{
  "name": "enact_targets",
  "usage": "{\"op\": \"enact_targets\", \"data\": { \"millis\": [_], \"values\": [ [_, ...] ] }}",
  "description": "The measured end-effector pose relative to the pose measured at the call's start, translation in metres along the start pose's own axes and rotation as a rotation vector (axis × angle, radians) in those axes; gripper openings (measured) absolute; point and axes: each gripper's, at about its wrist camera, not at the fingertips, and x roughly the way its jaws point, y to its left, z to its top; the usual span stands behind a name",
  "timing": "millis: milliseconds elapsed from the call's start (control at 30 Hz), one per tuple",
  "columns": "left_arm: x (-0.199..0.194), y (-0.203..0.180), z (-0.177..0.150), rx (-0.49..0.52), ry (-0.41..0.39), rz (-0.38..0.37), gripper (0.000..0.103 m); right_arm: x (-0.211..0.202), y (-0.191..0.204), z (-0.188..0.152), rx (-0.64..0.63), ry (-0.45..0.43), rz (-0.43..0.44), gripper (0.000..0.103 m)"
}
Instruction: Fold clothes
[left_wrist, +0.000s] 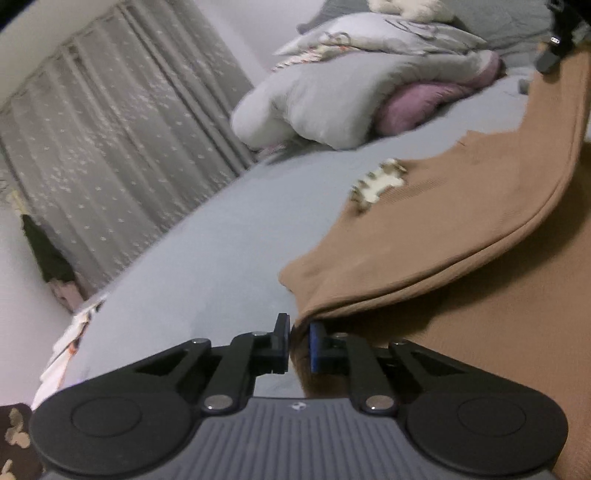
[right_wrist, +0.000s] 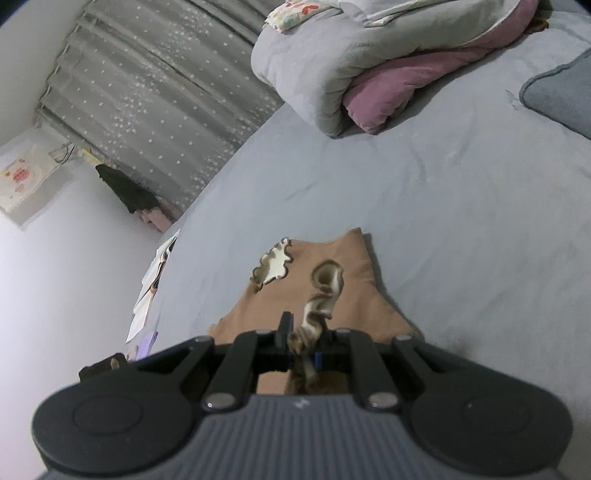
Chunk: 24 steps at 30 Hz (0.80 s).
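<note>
A brown garment (left_wrist: 443, 221) with cream ruffled trim (left_wrist: 376, 181) lies partly lifted over the grey-blue bed sheet (left_wrist: 221, 240). In the left wrist view my left gripper (left_wrist: 299, 343) is shut on the garment's lower hem corner, which runs in between the fingers. From there the fabric stretches up toward the top right. In the right wrist view my right gripper (right_wrist: 303, 339) is shut on a twisted strip of the cream and brown trim (right_wrist: 321, 295). The rest of the brown garment (right_wrist: 354, 295) lies flat on the sheet (right_wrist: 443, 203) just ahead of it.
A rolled grey and pink duvet (right_wrist: 351, 55) lies at the far end of the bed, with a grey pillow (right_wrist: 565, 96) at the right. A grey starred curtain (right_wrist: 166, 92) hangs beyond the bed's left edge. White papers (right_wrist: 151, 280) lie at that edge.
</note>
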Motion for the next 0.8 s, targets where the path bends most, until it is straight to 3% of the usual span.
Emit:
{"op": "enact_targets", "data": {
  "millis": [200,500,700,767,800],
  "values": [
    [0.007,0.011,-0.013,-0.034,0.056,0.002,0.01,0.004,0.009,-0.015,-0.07,0.082,-0.008,0.01],
    [0.015,0.013,-0.021,-0.053,0.091,-0.025,0.012,0.028,0.012,-0.063,-0.265,0.291,-0.166,0.01],
    [0.012,0.018,-0.021,-0.1,0.105,-0.058,0.012,0.024,0.016,-0.076,-0.356,0.308,-0.181,0.01],
    [0.009,0.024,-0.019,-0.136,0.113,-0.092,0.013,0.02,0.02,-0.075,-0.39,0.324,-0.187,0.02],
    [0.006,0.029,-0.019,-0.162,0.119,-0.115,0.019,0.016,0.022,-0.074,-0.411,0.337,-0.193,0.03]
  ]
}}
